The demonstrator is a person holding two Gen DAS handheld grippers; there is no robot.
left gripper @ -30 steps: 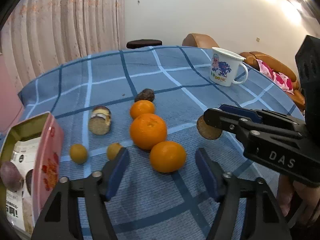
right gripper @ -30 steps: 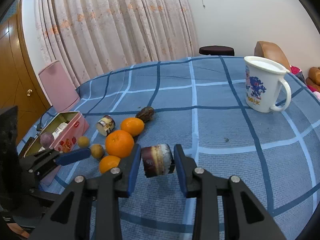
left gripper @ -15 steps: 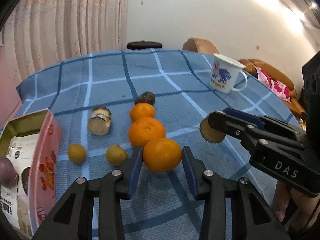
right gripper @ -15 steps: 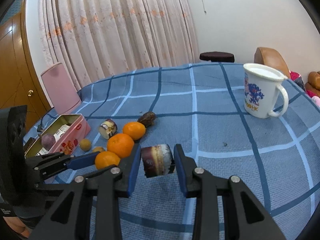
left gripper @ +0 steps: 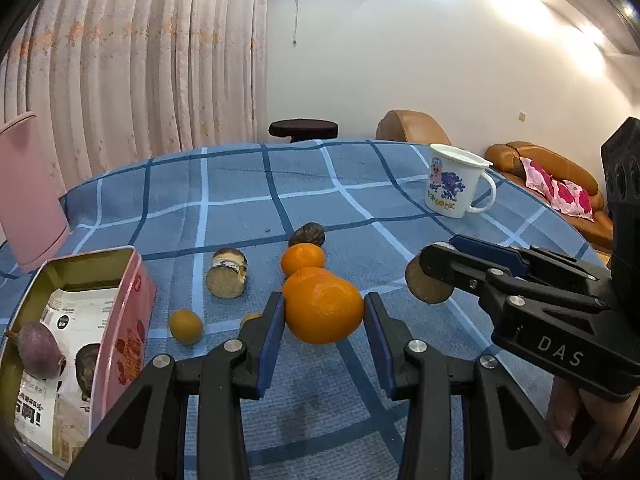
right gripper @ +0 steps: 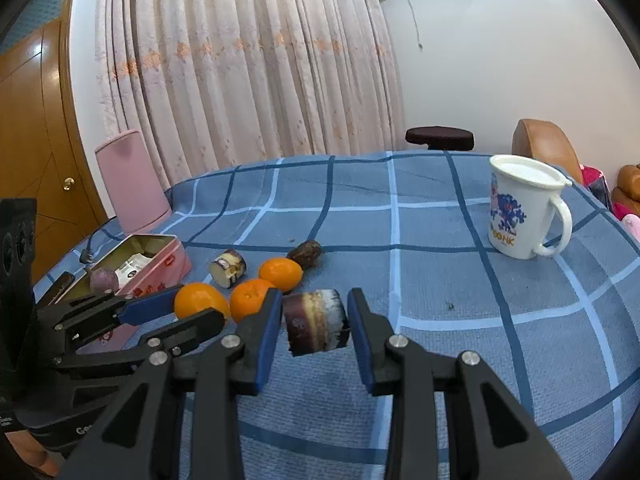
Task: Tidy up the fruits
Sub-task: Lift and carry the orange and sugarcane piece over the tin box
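Note:
My left gripper (left gripper: 324, 316) is shut on an orange (left gripper: 323, 309) and holds it above the blue checked tablecloth (left gripper: 240, 184); it also shows in the right wrist view (right gripper: 199, 300). My right gripper (right gripper: 314, 322) is shut on a striped sugarcane piece (right gripper: 316, 322), seen end-on in the left wrist view (left gripper: 428, 286). Two more oranges (left gripper: 303, 258) (right gripper: 251, 304), a second sugarcane piece (left gripper: 227, 279), a dark passion fruit (left gripper: 307, 234) and two small yellow fruits (left gripper: 185, 326) lie on the cloth. The open pink tin (left gripper: 116, 312) at left holds a purple passion fruit (left gripper: 38, 350).
A white printed mug (left gripper: 456, 186) stands at the right of the table, also in the right wrist view (right gripper: 524, 206). A pink chair back (right gripper: 132, 186) is at the far left edge. A dark stool (left gripper: 303, 129) and brown sofa (left gripper: 552, 176) lie beyond the table.
My left gripper closed on the nearest orange and lifted it off the cloth. My right gripper kept its hold on the sugarcane piece and rose slightly.

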